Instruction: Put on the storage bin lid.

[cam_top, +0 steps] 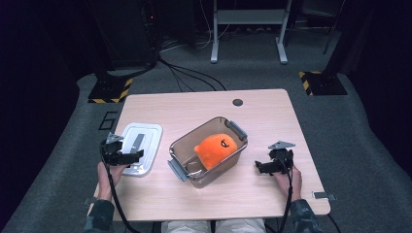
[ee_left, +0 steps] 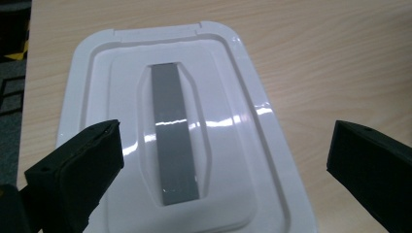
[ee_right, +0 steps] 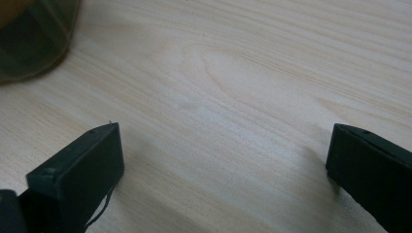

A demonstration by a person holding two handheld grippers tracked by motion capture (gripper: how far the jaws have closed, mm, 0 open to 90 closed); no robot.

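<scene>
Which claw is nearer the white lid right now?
Left. The left claw hangs open over the white lid; the right claw sits across the bin.

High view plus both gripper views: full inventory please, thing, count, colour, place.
Lid: 1, white with a grey handle strip, flat on the table's left side.
Bin: 1, clear brownish with grey latches, table centre, open.
Plush toy: 1, orange, inside the bin.
Table: 1, light wood, with a dark round hole near the far edge.
Left gripper: 1, black, over the lid, jaws open.
Right gripper: 1, black, right of the bin over bare wood, jaws open.
Hands: 2, at the near edge, one per gripper.
</scene>
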